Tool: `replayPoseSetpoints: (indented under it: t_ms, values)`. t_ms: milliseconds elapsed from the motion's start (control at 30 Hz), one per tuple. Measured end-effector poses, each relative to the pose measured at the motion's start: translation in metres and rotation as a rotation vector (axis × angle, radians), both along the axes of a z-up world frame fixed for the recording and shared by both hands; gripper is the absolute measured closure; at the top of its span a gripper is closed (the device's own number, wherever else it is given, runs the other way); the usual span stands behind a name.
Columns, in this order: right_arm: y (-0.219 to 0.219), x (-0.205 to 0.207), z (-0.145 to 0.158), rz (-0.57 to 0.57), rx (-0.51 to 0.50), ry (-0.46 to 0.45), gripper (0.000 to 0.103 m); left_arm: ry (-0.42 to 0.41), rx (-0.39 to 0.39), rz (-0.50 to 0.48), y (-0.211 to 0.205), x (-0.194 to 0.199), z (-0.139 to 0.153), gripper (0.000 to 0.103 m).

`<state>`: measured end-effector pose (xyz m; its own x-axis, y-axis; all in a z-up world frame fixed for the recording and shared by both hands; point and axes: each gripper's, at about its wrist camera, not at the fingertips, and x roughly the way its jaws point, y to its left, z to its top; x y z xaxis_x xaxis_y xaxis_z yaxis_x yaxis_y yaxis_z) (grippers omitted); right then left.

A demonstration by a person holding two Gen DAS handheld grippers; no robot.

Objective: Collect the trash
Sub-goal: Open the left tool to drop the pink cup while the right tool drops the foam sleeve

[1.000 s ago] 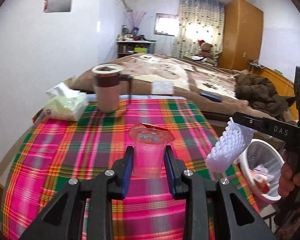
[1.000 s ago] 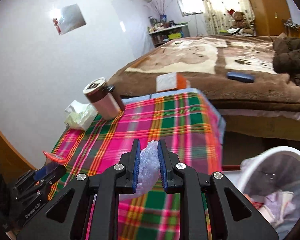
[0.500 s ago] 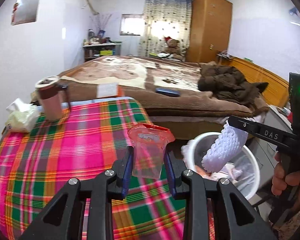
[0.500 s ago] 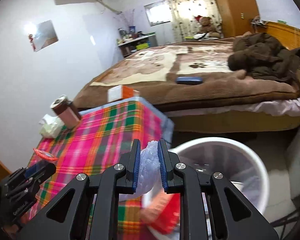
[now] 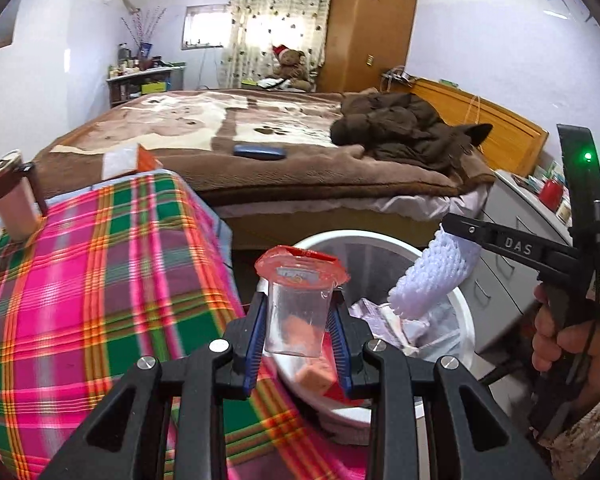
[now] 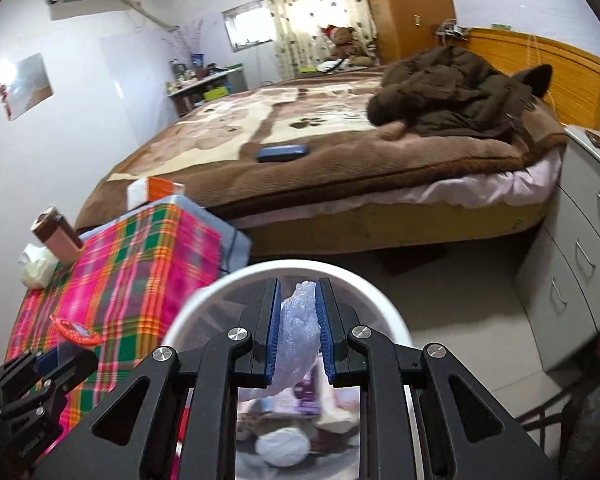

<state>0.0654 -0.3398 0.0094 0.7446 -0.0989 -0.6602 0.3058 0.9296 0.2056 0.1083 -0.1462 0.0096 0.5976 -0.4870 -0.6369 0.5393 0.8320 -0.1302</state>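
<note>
- My left claw (image 5: 298,344) is clenched on a clear plastic cup (image 5: 298,312); the two blue pads press its sides, and the cup stands upright between them.
- The cup has a red foil lid (image 5: 300,266), partly peeled and crumpled at the rim. I cannot tell whether anything is inside the cup, because what I see through it may be the trash behind.
- My right claw (image 6: 299,332) is clenched on a white foam net (image 6: 298,336), the soft kind with a mesh pattern. In the left view the net (image 5: 432,276) hangs down from the fingers toward the bin.
- Under both claws is a white round trash bin (image 6: 384,300) with a plastic bag in it. The right claw is directly above its opening; the left claw is over its near rim (image 5: 364,240), at the edge of the table.
- In the bin I see crumpled paper and wrappers (image 5: 384,320), an orange block (image 5: 316,376) and something red beside it. Details are blurred.
- The table with a checked pink and green cloth (image 5: 100,280) is to the left of the bin, just beside it.
- On the far side of the table stand a pink mug with a brown lid (image 5: 10,196) and a tissue pack (image 6: 36,268), near each other.
- Behind is a bed with a brown blanket (image 5: 260,152); a dark blue case (image 5: 260,151) lies on it.
</note>
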Motion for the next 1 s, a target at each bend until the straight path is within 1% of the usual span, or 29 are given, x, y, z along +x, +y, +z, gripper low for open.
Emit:
replayPoseSetpoints:
  t_ms: [200, 367, 533, 600, 633, 667, 700, 767, 833, 867, 900, 1000]
  values:
    - [-0.015, -0.002, -0.008, -0.032, -0.004, 0.030, 0.084, 0.003, 0.025, -0.031, -0.024, -0.002, -0.005, 0.071]
    - [-0.023, 0.001, -0.017, -0.040, -0.015, 0.073, 0.084, 0.025, 0.028, -0.049, -0.038, -0.001, -0.013, 0.071]
    - [-0.024, 0.007, -0.025, -0.025, -0.067, 0.125, 0.082, 0.039, 0.046, -0.053, -0.046, -0.001, -0.020, 0.071]
    - [-0.026, 0.008, -0.027, -0.018, -0.062, 0.136, 0.082, 0.047, 0.041, -0.058, -0.048, -0.001, -0.021, 0.061]
    - [-0.027, 0.009, -0.028, -0.011, -0.051, 0.134, 0.082, 0.045, 0.041, -0.051, -0.047, -0.001, -0.021, 0.049]
    - [-0.027, 0.009, -0.028, -0.002, -0.041, 0.134, 0.081, 0.040, 0.041, -0.046, -0.047, -0.001, -0.021, 0.041]
    - [-0.029, 0.010, -0.029, 0.007, -0.022, 0.136, 0.080, 0.038, 0.038, -0.046, -0.047, -0.001, -0.020, 0.041]
    - [-0.029, 0.011, -0.030, 0.018, -0.003, 0.134, 0.068, 0.040, 0.037, -0.041, -0.046, -0.001, -0.019, 0.039]
    - [-0.029, 0.009, -0.029, 0.031, 0.021, 0.119, 0.045, 0.033, 0.041, -0.031, -0.046, -0.002, -0.018, 0.036]
    - [-0.029, 0.007, -0.028, 0.039, 0.033, 0.106, 0.041, 0.032, 0.041, -0.029, -0.045, -0.002, -0.017, 0.034]
    - [-0.029, 0.005, -0.027, 0.044, 0.042, 0.094, 0.040, 0.031, 0.039, -0.028, -0.044, -0.002, -0.017, 0.033]
    - [-0.028, -0.001, -0.023, 0.033, 0.040, 0.077, 0.040, 0.022, 0.039, -0.009, -0.040, -0.004, -0.013, 0.030]
